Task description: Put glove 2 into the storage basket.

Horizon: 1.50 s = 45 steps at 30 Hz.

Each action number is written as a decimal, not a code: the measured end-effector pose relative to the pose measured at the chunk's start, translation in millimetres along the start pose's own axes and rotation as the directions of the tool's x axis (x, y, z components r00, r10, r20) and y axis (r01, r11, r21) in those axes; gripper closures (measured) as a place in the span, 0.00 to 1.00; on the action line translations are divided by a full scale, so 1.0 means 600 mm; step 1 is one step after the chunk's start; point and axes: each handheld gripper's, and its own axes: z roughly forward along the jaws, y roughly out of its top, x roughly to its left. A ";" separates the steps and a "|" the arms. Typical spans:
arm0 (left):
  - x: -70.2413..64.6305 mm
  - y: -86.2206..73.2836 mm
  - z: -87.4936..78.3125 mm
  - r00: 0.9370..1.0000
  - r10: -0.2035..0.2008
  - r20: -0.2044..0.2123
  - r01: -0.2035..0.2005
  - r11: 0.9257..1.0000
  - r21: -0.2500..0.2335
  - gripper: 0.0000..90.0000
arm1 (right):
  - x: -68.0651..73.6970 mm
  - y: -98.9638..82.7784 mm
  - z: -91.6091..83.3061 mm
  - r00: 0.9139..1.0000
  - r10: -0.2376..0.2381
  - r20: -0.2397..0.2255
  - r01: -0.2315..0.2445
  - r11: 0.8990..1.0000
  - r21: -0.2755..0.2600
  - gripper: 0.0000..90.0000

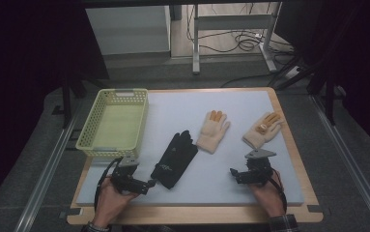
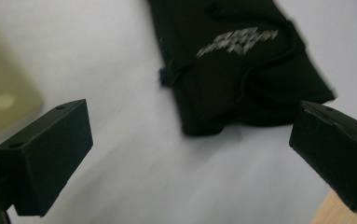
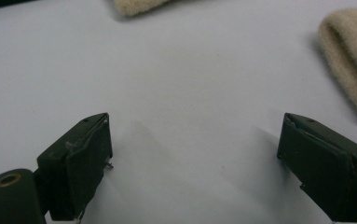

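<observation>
A black glove (image 1: 175,159) lies flat on the white mat, cuff toward me; its cuff (image 2: 241,79) with a grey logo sits just ahead of my left gripper. My left gripper (image 1: 149,183) rests low at the front left, open, jaws wide and empty, a short way from the cuff. Two cream gloves with orange fingertips lie farther back: one (image 1: 213,130) in the middle, one (image 1: 263,130) to the right. My right gripper (image 1: 234,175) is open over bare mat at the front right; a cream cuff (image 3: 351,60) lies ahead to its right.
A pale yellow-green plastic basket (image 1: 90,137) stands at the mat's left side, beside my left hand; its wall (image 2: 3,98) is at that gripper's left. The white mat (image 1: 250,188) lies on a wooden board (image 1: 298,159). Metal frame legs and cables stand beyond the table.
</observation>
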 end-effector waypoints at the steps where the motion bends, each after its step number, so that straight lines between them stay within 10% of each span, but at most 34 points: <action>1: -0.005 0.008 0.003 1.000 0.011 0.000 -0.011 1.000 0.004 0.00 | 0.000 0.000 0.000 1.000 0.000 0.000 0.000 1.000 0.000 0.11; 21: -0.056 0.114 0.124 0.995 0.053 -0.080 -0.044 0.993 0.113 0.00 | 0.000 0.000 0.000 1.000 0.000 0.000 0.000 1.000 -0.001 0.11; 25: -0.054 0.115 0.144 0.984 0.087 -0.157 -0.061 0.984 0.165 0.00 | 0.000 0.000 0.000 1.000 0.000 0.000 0.000 1.000 -0.001 0.11; 30: -0.038 0.107 0.148 0.996 0.022 -0.089 -0.005 0.982 0.188 0.00 | 0.000 0.000 0.000 1.000 0.000 -0.001 0.000 1.000 -0.001 0.11; 37: -0.055 0.105 0.152 0.994 0.066 -0.083 -0.047 0.976 0.214 0.00 | 0.000 0.000 0.000 1.000 0.000 0.000 0.000 1.000 -0.001 0.11; 45: -0.033 0.109 0.130 0.994 0.043 -0.103 -0.022 0.981 0.195 0.49 | 0.000 0.000 0.000 1.000 0.000 0.000 0.000 1.000 -0.001 0.11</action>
